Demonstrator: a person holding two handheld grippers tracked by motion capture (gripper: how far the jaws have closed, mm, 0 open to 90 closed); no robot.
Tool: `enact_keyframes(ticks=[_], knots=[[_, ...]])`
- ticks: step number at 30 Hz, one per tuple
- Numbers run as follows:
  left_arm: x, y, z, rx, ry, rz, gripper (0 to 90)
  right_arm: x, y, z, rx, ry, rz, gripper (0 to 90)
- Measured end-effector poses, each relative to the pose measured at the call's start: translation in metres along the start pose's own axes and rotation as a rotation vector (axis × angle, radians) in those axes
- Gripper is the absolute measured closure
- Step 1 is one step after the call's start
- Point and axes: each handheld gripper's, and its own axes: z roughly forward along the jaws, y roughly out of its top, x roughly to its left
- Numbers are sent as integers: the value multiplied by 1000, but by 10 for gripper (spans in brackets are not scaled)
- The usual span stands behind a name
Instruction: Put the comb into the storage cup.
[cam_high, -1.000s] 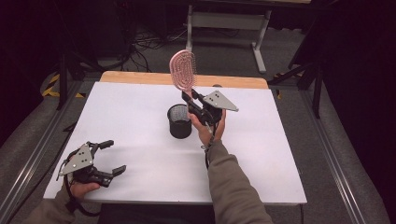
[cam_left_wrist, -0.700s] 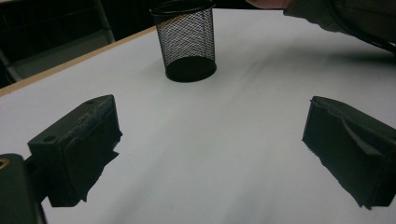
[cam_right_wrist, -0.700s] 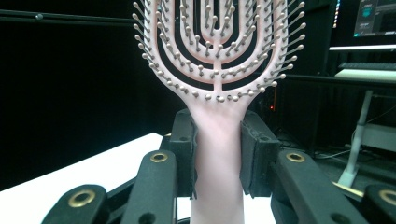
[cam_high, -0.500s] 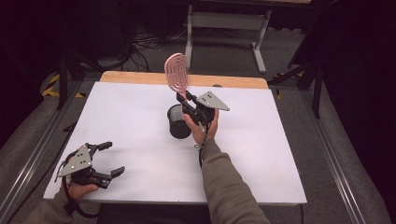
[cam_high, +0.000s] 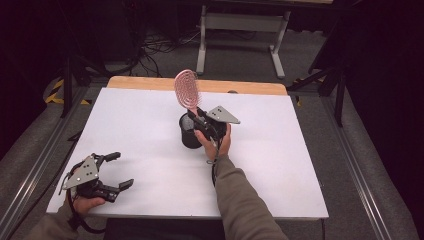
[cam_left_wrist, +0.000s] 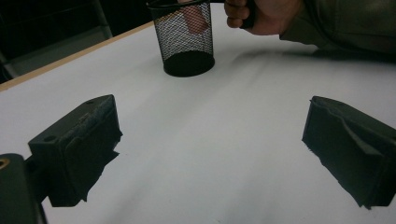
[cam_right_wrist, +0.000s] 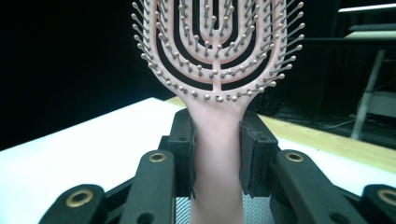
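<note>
Right hand-held gripper (cam_right_wrist: 217, 154) is clamped on the handle of a pink hairbrush (cam_right_wrist: 215, 70), pads pressed flat on both sides of the handle. Brush stands upright, bristle head above the jaws, handle running down past them toward grey mesh at the bottom edge of the right gripper view. High view puts this hand-held gripper (cam_high: 200, 121) right at the rim of a black mesh cup (cam_high: 189, 134) near the middle of the counter (cam_high: 280, 165), brush head (cam_high: 186, 90) tilted up and away toward the far edge. Grey three-cornered plate sits on top of the gripper there.

Left gripper view gives the side look the others lack: through the mesh wall of the cup (cam_left_wrist: 187, 44) the pink handle tip shows inside the top part of the cup, above its dark base. Whether the tip touches the bottom, cannot tell. Right hand (cam_left_wrist: 261, 16) sits just beside the rim.

Left hand-held gripper (cam_left_wrist: 210, 154) is wide open, nothing between its jaws, bare white counter between them. In the high view it (cam_high: 117, 170) lies low at the near left corner, well apart from the cup, person's hand under it.

Cup holds the handle end; nothing else visible in it.
</note>
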Motion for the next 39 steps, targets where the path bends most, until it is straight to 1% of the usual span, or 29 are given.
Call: enact_keyframes(ticks=[2, 4, 9, 12, 14, 16, 18, 20, 22, 25, 27, 28, 30, 34, 37, 39], knots=[[1, 0, 0, -1, 3, 7, 49, 2, -3, 0, 16, -3, -17, 697], [1, 0, 1, 0, 5, 10, 50, 3, -5, -1, 30, 6, -22, 697], [0, 0, 1, 3, 2, 8, 50, 4, -7, 2, 73, 13, -25, 694], [1, 0, 1, 3, 1, 4, 50, 3, -7, 4, 87, 19, -33, 691], [1, -1, 1, 4, 2, -1, 50, 2, -7, 4, 94, 22, -27, 686], [2, -1, 2, 4, -2, -3, 51, 1, -8, 6, 123, 21, -21, 684], [2, -1, 1, 2, -5, -3, 51, 0, -9, 8, 134, 21, -23, 681], [1, -1, 2, 1, -4, -3, 51, 1, -9, 9, 140, 26, -29, 681], [1, -1, 2, 1, -5, -3, 51, 2, -8, 10, 154, 20, -50, 673], [1, -1, 2, 1, -6, -3, 51, 2, -8, 10, 161, 20, -46, 672], [1, -1, 2, 2, -6, -2, 51, 2, -8, 10, 164, 20, -49, 653], [1, -1, 2, 2, -7, -2, 51, 3, -8, 10, 169, 16, -57, 655], [1, -1, 2, 1, -7, -3, 51, 3, -7, 11, 170, 17, -52, 667], [1, -1, 2, 2, -6, -3, 51, 3, -7, 11, 176, 12, -53, 623], [1, -1, 2, 1, -7, -2, 51, 4, -6, 12, 179, 11, -53, 616], [1, -1, 2, 1, -7, -4, 51, 3, -6, 11, 178, 8, -53, 576]])
